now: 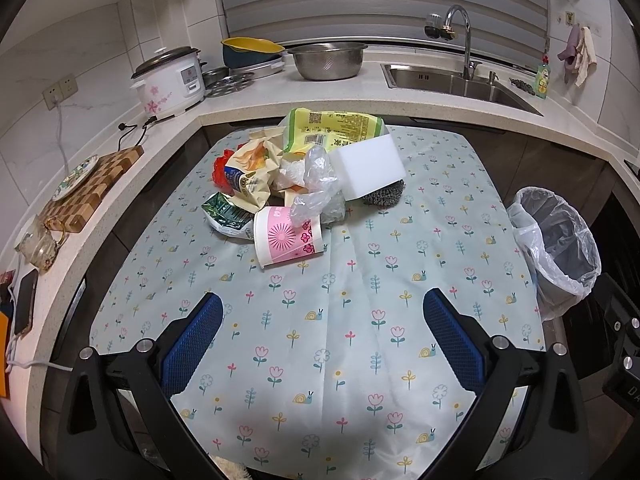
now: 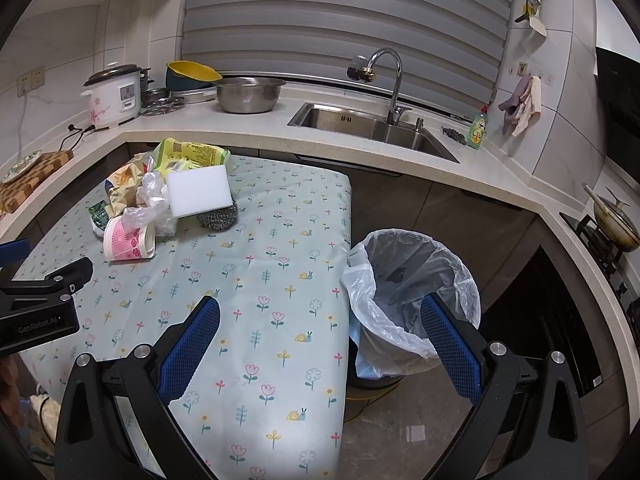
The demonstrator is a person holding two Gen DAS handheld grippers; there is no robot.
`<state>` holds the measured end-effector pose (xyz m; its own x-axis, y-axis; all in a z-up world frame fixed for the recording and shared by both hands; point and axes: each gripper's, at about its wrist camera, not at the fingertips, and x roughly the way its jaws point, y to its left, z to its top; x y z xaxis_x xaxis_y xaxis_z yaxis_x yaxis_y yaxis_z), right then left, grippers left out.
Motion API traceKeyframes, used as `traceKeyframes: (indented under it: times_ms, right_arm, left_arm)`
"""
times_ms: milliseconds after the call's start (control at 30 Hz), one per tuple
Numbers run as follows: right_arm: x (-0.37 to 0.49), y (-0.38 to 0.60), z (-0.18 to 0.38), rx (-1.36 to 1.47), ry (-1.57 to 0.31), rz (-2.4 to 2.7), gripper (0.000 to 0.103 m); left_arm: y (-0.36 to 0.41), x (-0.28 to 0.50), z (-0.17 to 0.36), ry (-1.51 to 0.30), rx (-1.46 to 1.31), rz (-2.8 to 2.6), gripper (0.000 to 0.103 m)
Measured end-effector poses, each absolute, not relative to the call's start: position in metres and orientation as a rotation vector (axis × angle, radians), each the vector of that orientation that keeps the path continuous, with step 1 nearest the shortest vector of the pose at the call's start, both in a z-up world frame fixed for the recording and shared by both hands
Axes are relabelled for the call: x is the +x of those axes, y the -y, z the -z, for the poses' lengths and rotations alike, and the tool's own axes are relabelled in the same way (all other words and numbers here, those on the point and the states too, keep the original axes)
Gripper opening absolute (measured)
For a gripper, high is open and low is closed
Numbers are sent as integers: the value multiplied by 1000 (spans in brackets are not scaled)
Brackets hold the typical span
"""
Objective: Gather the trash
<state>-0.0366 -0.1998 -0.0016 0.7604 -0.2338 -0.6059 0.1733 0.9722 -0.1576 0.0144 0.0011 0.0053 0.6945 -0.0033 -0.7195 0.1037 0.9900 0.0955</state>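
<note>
A heap of trash lies at the far side of the flower-print table (image 1: 328,320): a tipped pink-and-white paper cup (image 1: 286,240), crumpled clear plastic (image 1: 320,184), a green-yellow packet (image 1: 332,126), a yellow snack bag (image 1: 248,172), a dark green wrapper (image 1: 224,210), a white sponge block (image 1: 370,164) and a steel scourer (image 1: 382,196). The cup (image 2: 128,240) and sponge (image 2: 199,194) show at upper left in the right wrist view. A bin lined with a clear bag (image 2: 412,292) stands on the floor right of the table. My left gripper (image 1: 322,328) is open and empty, short of the heap. My right gripper (image 2: 320,332) is open and empty over the table's right edge.
An L-shaped counter wraps behind, with a rice cooker (image 1: 170,80), a steel bowl (image 1: 326,60), a sink (image 1: 452,80), and a chequered board (image 1: 92,184) on the left. A stove with a pan (image 2: 616,224) is at far right. The left gripper's body (image 2: 40,300) shows at the left edge.
</note>
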Motion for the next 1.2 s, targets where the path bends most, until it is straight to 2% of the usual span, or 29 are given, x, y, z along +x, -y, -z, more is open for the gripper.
traceKeyframes:
  times_ms: [1200]
  right_arm:
    - [-37, 208, 5, -83, -678, 235, 96]
  left_arm:
    - [-1, 14, -3, -805, 130, 61, 96]
